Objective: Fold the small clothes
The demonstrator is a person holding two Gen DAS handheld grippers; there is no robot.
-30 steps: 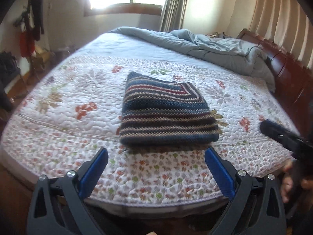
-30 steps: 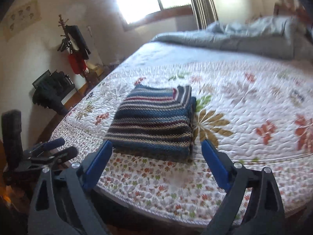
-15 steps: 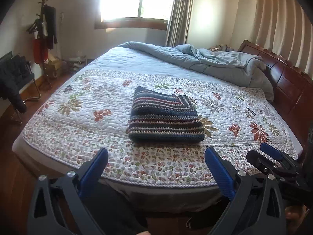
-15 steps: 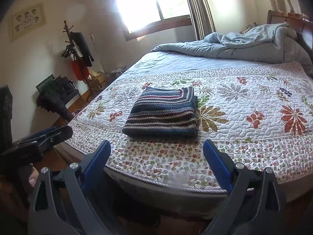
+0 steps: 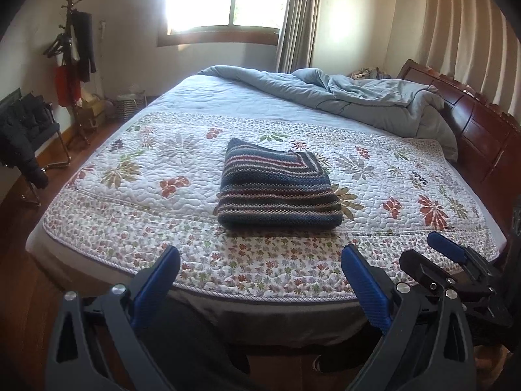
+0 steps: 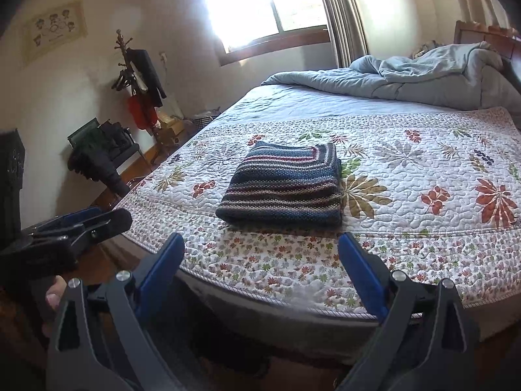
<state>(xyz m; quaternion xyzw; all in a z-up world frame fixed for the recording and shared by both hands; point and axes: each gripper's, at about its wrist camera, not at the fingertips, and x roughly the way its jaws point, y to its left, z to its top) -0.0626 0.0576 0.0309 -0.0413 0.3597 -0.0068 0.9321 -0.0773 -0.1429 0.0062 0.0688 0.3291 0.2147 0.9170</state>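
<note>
A wide bed fills the room, covered by a white quilted bedspread printed with red, olive and grey leaves and flowers [image 5: 162,176], its near edge trimmed with a band of small blossoms. A rumpled pale blue duvet [image 5: 364,97] is bunched at the far right against a dark reddish wooden headboard [image 5: 478,120]. Behind the bed a bright window with a wooden sill [image 5: 224,0] glares with daylight, and grey-beige curtains [image 5: 296,19] hang beside it. At the left wall stands a wooden coat rack hung with dark and red garments [image 5: 73,49], near a black chair piled with dark clothing [image 5: 22,130]. In the right wrist view a framed picture [image 6: 53,31] hangs on the left wall.

The folded knitted sweater with blue, red, cream and dark stripes [image 5: 276,185] lies flat in a neat rectangle on the bedspread, near the bed's front edge and about midway along it.

The left gripper [image 5: 260,280], black with blue padded fingers [image 5: 156,283], is held off the bed's near edge with its jaws spread wide, empty and touching nothing. The right gripper [image 6: 260,273] is likewise wide apart and empty, short of the sweater. Each gripper shows at the side of the other's view.
</note>
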